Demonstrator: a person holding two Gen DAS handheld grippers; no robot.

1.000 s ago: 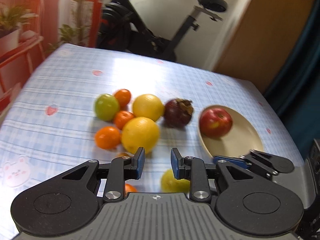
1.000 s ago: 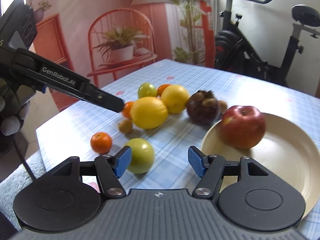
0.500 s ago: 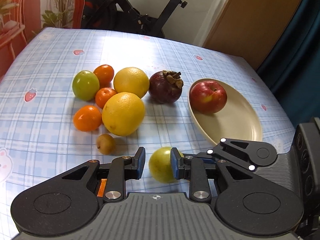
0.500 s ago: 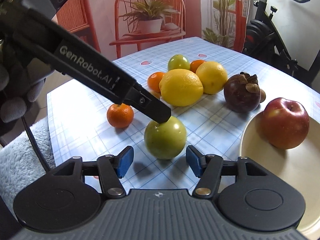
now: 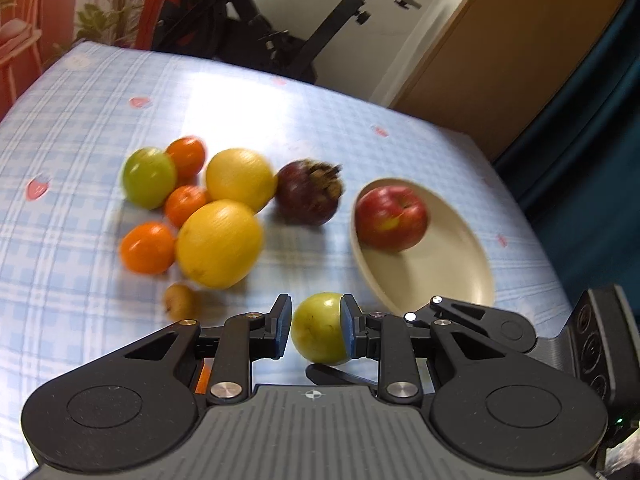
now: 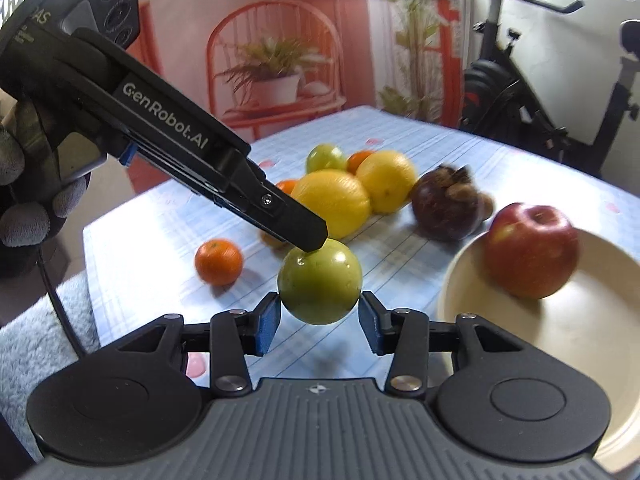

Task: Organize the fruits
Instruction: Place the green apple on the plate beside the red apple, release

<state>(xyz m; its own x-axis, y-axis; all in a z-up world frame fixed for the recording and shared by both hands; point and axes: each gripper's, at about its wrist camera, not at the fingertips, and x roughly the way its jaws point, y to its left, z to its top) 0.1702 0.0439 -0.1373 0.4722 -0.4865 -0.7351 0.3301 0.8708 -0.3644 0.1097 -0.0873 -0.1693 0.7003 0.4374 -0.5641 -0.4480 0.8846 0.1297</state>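
Two green fruits (image 5: 149, 178) (image 5: 320, 328), two yellow (image 5: 219, 243) (image 5: 241, 179), perhaps four small oranges (image 5: 147, 247) (image 5: 185, 205) (image 5: 186, 155) (image 6: 219, 261), one apple (image 5: 390, 217), one mangosteen (image 5: 309, 192).

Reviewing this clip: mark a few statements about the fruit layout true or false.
1. A red apple lies in the beige plate. True.
2. The mangosteen is in the plate. False: it sits on the tablecloth beside the plate.
3. A green fruit sits between the left gripper fingers. True.
4. That is the only green fruit. False: a second green fruit lies among the oranges.
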